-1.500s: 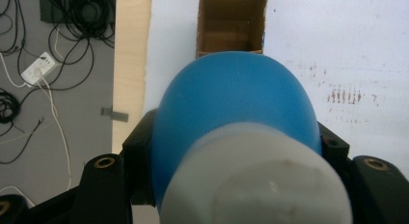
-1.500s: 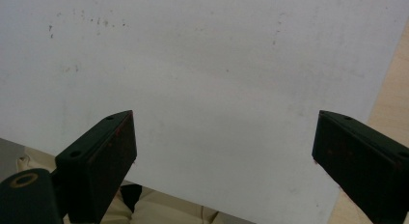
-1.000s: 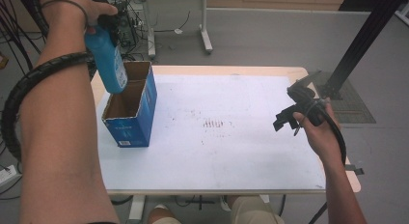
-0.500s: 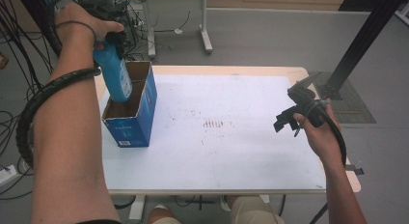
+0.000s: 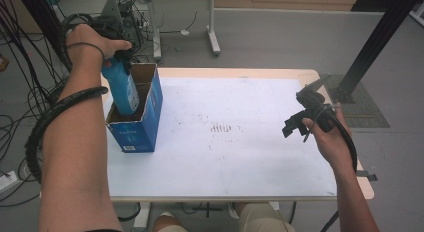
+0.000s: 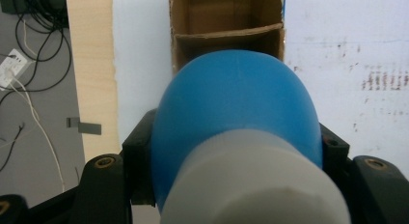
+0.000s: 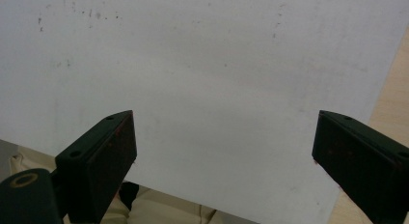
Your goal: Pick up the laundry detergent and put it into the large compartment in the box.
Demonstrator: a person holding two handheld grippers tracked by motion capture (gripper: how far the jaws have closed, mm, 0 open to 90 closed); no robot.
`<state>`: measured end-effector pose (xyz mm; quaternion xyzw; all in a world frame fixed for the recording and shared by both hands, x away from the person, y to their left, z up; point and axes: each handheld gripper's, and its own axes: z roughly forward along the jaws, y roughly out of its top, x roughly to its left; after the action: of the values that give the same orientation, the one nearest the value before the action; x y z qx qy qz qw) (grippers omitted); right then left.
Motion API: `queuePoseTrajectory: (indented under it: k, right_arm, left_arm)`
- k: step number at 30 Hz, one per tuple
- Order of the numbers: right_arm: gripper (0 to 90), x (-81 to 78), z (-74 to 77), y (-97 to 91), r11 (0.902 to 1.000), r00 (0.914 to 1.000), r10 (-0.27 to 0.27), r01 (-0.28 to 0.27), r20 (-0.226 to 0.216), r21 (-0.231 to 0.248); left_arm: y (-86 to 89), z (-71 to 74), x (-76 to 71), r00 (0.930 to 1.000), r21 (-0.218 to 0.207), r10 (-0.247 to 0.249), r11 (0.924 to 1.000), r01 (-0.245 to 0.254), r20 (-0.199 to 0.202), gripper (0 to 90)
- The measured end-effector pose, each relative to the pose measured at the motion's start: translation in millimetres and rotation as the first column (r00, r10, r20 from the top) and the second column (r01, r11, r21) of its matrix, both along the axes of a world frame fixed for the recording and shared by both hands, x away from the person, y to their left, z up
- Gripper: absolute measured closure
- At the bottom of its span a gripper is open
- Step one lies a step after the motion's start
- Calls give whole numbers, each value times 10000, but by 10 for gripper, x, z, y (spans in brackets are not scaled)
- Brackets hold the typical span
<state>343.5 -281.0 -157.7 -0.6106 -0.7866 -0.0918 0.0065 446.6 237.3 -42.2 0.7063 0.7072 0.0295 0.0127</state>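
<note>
While I watched from the high view, the table (image 5: 260,162) took up most of the scene, its white top scuffed with small dark marks near the middle and a pale wooden edge showing along the far and right sides. On its left part stood the blue cardboard box (image 5: 145,123), open at the top, with a cardboard divider splitting it into a near and a far compartment. I saw the blue bottle (image 5: 122,91) standing nearly upright with its lower end down inside the near compartment and its upper half above the rim. My left gripper (image 5: 117,51) sat at the top of that bottle, under the hand, and in the left gripper view its black jaws were clamped on the bottle's blue body (image 6: 236,118) on both sides, just below the pale cap, with the box's divider in sight beyond it. My right gripper (image 5: 305,119) hung above the right part of the table, well apart from the box. In the right gripper view its two jaws stood wide apart with nothing between them, and bare white tabletop (image 7: 217,79) lay beneath.
</note>
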Motion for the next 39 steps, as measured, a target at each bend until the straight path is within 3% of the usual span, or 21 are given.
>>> queuePoseTrajectory:
  k: [7, 22, 39]
  right_arm:
    - [82, -3, -7, 19, 10000, 10000, 11, -11, 8, -35]
    - [82, 3, -39, 9, 10000, 10000, -15, 15, -58, -97]
    - [82, 19, -77, 41, 9999, 9999, 77, -79, -139, -106]
  left_arm:
    - [16, -205, 0, 10000, -180, -18, 9998, 16, -73, 375]
    - [-20, -635, 23, 9993, -135, -187, 9997, 183, -309, 375]
    - [-36, -906, -23, 9989, 18, -326, 9995, 327, -327, 375]
